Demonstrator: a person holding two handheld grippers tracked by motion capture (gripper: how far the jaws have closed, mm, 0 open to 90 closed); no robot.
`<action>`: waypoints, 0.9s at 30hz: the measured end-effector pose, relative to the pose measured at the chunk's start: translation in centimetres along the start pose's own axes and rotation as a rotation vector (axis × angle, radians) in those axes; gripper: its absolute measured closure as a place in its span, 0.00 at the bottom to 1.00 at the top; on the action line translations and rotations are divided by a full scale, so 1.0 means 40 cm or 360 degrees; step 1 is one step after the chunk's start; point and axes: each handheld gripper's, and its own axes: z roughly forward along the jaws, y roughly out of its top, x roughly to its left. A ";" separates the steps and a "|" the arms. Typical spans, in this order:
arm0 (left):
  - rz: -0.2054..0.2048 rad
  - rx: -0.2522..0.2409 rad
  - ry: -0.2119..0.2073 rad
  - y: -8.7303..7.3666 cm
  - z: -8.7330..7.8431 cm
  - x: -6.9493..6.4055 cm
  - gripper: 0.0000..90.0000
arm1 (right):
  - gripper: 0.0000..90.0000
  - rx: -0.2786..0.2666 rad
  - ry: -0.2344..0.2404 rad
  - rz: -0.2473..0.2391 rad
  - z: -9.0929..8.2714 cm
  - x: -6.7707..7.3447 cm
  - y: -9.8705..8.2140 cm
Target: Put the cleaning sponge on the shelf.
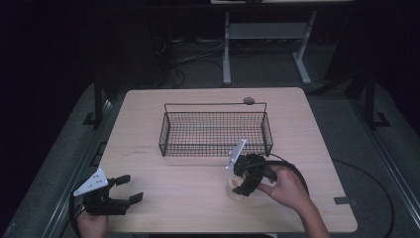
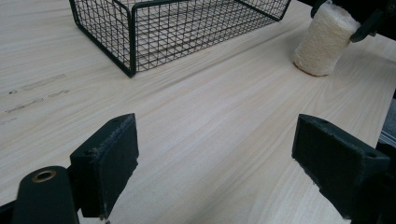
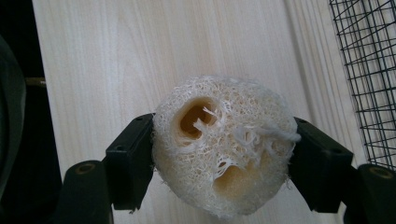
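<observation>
Two grippers are in our hands at the wooden table (image 1: 163,198). Our right gripper (image 1: 243,184) points down at a loofah sponge (image 3: 224,144) that stands upright on the table, near the front of the wire basket (image 1: 215,130) and apart from it. In the right gripper view we see the sponge end-on, pale and fibrous, with two hollow channels in its top face. Both black pads press against its sides, one on each flank, and the jaws are drawn in tight on it. In the left gripper view the sponge (image 2: 323,41) still has its base on the tabletop, with the right gripper's dark jaws at its upper part.

Our left gripper (image 1: 130,189) sits near the front left corner of the table, well apart from the sponge and the basket. Its jaws stand wide open with bare tabletop between them, holding nothing. Its grey three-cornered plate (image 1: 92,182) faces up.

Basket: black wire mesh, rectangular, with a thin handle rail along the far side. It stands in the middle of the table. A small round grey object (image 1: 248,100) lies on the table just behind the basket's far right corner; we cannot tell what it is.
</observation>
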 end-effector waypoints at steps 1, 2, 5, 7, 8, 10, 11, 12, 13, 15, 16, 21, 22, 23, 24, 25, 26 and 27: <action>-0.0001 0.0000 0.0000 0.000 0.000 0.000 0.15 | 0.33 -0.0006 -0.0001 -0.0002 -0.002 0.000 -0.001; -0.0001 -0.0001 0.0001 0.000 0.000 0.000 0.15 | 0.33 -0.0013 0.0000 -0.0002 -0.004 0.000 -0.002; -0.0003 0.0000 -0.0001 -0.001 0.001 0.000 0.15 | 0.33 -0.0027 0.0018 -0.0001 -0.010 -0.004 -0.005; -0.0001 0.0001 0.0000 0.000 0.001 0.000 0.15 | 0.33 -0.0026 0.0019 0.0003 -0.012 -0.004 -0.005; -0.0002 0.0001 0.0000 0.000 0.001 0.000 0.15 | 0.33 -0.0029 0.0021 -0.0003 -0.014 -0.005 -0.004; -0.0004 0.0001 0.0000 0.000 0.002 -0.001 0.15 | 0.33 -0.0025 0.0017 -0.0004 -0.020 -0.006 -0.001; -0.0004 -0.0002 -0.0001 0.000 0.002 -0.001 0.15 | 0.33 -0.0025 0.0023 -0.0012 -0.026 -0.008 0.003; -0.0002 -0.0002 0.0000 0.000 0.002 -0.001 0.15 | 0.33 -0.0024 0.0023 -0.0015 -0.029 -0.009 0.005; 0.0000 -0.0001 -0.0001 0.000 0.002 -0.001 0.15 | 0.33 -0.0024 0.0023 -0.0015 -0.029 -0.009 0.005; 0.0001 0.0000 -0.0002 0.000 0.002 -0.001 0.15 | 0.33 -0.0040 0.0039 -0.0012 -0.037 -0.014 0.009; -0.0001 -0.0003 0.0000 0.000 0.002 -0.001 0.15 | 0.33 -0.0038 0.0042 -0.0011 -0.041 -0.017 0.010; 0.0000 -0.0003 0.0000 0.000 0.001 0.000 0.15 | 0.33 -0.0042 0.0043 -0.0014 -0.054 -0.024 0.014; -0.0001 -0.0003 0.0000 0.000 0.001 0.000 0.15 | 0.33 -0.0045 0.0045 -0.0015 -0.060 -0.028 0.016; -0.0001 -0.0002 0.0000 0.000 0.002 0.000 0.15 | 0.33 -0.0055 0.0053 -0.0015 -0.064 -0.032 0.017; -0.0001 -0.0002 -0.0001 0.000 0.002 0.000 0.15 | 0.33 -0.0054 0.0052 -0.0012 -0.067 -0.035 0.018; -0.0001 -0.0002 -0.0001 0.000 0.002 0.000 0.15 | 0.33 -0.0054 0.0052 -0.0012 -0.067 -0.035 0.018; -0.0002 -0.0002 -0.0001 0.000 0.002 0.000 0.15 | 0.33 -0.0050 0.0051 -0.0010 -0.069 -0.038 0.019; -0.0001 -0.0002 -0.0001 0.000 0.002 0.000 0.15 | 0.33 -0.0046 0.0049 -0.0014 -0.074 -0.042 0.022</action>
